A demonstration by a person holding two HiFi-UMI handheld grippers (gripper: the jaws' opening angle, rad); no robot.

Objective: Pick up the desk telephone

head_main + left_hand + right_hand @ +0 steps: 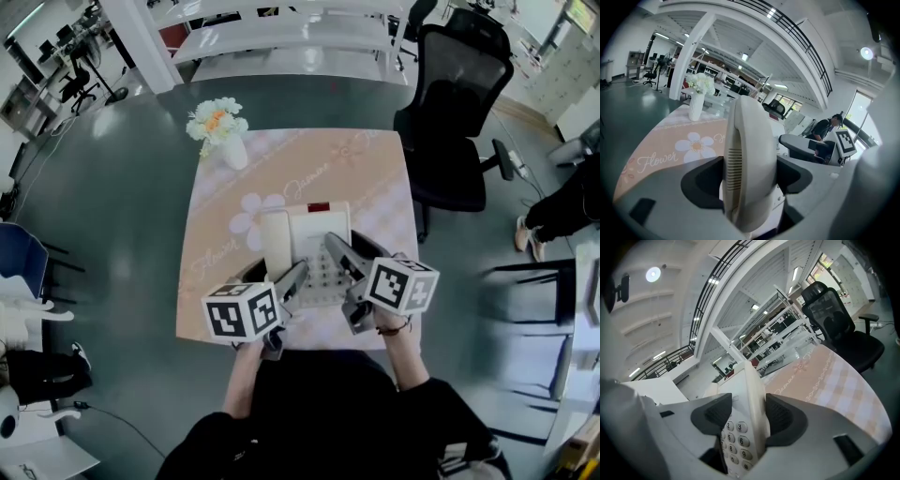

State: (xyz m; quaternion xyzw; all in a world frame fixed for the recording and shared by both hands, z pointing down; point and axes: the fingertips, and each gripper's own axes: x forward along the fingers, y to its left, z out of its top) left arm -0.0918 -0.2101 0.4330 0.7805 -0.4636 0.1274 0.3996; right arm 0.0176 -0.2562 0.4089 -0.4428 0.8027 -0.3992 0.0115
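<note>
As the phone (314, 225) ran lengthwise between them, the left gripper (750, 177) pinched its handset (750, 136) and the right gripper (743, 420) its keypad (736, 439) side.

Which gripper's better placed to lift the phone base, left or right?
Right. The right gripper grips the telephone base by its keypad edge; the left gripper holds only the handset, which would likely lift off alone.
</note>
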